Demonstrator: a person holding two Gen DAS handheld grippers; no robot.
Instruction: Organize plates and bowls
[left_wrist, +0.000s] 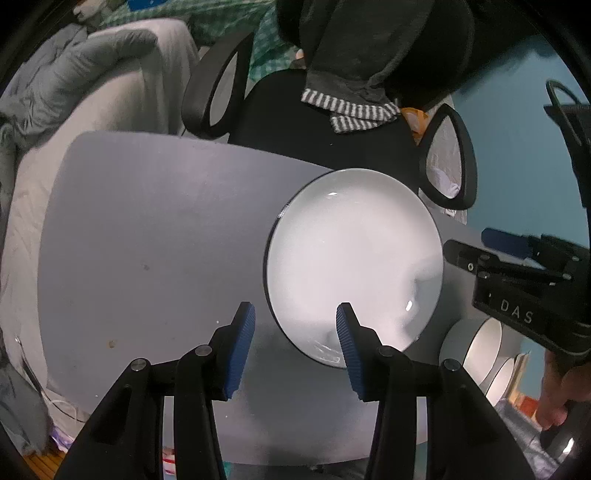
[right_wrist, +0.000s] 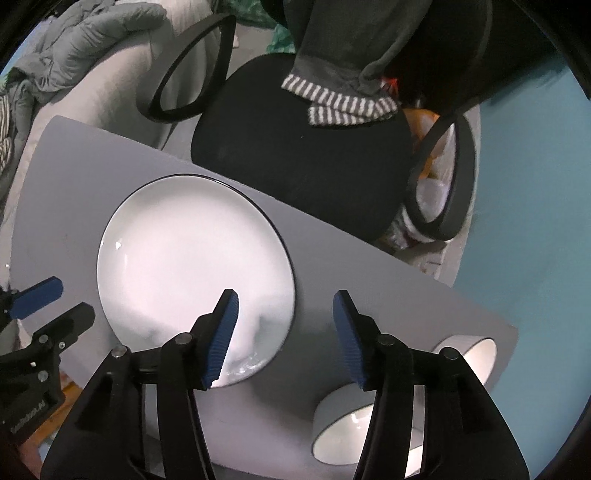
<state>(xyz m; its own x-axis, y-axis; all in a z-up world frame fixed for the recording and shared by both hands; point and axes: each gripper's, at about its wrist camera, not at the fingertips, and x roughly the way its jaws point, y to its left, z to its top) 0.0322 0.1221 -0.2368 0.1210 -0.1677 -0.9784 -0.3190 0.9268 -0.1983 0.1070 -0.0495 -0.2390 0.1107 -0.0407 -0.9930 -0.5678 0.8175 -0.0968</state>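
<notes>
Here, the left gripper (left_wrist: 295, 317) is hovering over the grey table (left_wrist: 147, 229) with its blue pads (left_wrist: 243, 332) parted and gripping nothing, one pad hanging above the near rim of the white plate (left_wrist: 354, 258). The right gripper (right_wrist: 284, 306) is likewise standing open and empty over the plate's other edge. Two white bowls (right_wrist: 343, 428) are lying near each other at the table's right end, beside the plate.

Grey bench (left_wrist: 155, 229) at centre; black office chair (left_wrist: 295, 118) behind, draped clothing (left_wrist: 354, 55); teal floor (right_wrist: 535, 206) right.
</notes>
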